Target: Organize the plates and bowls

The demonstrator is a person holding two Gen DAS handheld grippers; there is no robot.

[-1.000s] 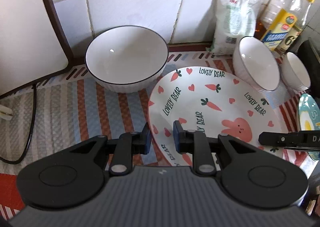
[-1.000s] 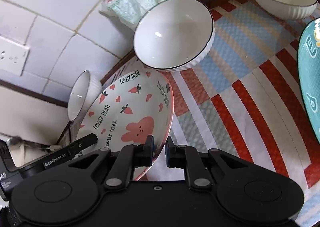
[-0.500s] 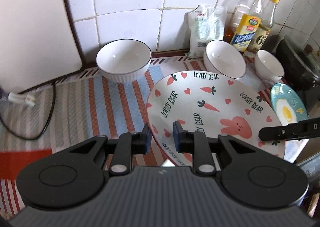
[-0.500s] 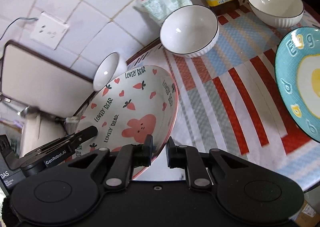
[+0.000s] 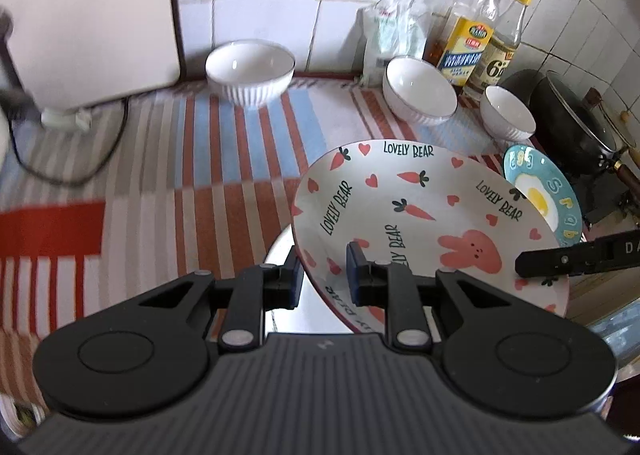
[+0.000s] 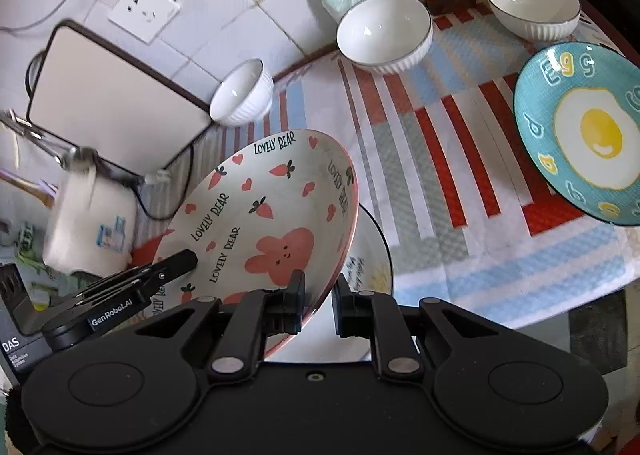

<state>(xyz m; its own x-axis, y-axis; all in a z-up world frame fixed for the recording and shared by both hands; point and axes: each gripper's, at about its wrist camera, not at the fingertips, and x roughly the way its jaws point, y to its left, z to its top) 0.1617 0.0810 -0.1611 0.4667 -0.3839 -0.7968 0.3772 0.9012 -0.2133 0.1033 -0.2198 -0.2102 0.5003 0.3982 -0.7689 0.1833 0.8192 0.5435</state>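
Observation:
A white "Lovely Bear" plate [image 5: 420, 211] with a pink rabbit and carrots is held in the air by both grippers. My left gripper [image 5: 322, 279] is shut on its near-left rim. My right gripper [image 6: 318, 303] is shut on its opposite rim [image 6: 256, 215]. Under it lies another white plate [image 6: 370, 255] on the striped cloth, mostly hidden. A teal egg plate [image 6: 580, 131] lies to the right. Three white ribbed bowls stand along the wall: left [image 5: 250, 71], middle [image 5: 420, 95], right [image 5: 508, 119].
Oil bottles [image 5: 466, 39] and a white bag [image 5: 386, 39] stand against the tiled wall. A dark wok [image 5: 576, 127] sits at the right. A white board [image 5: 84, 15] leans at the left, with a cable [image 5: 80, 171] and a white kettle [image 6: 88, 223].
Both grippers have lifted the Lovely Bear plate up and pulled it back toward the front edge. The bowls now look farther away, and a second plate shows beneath.

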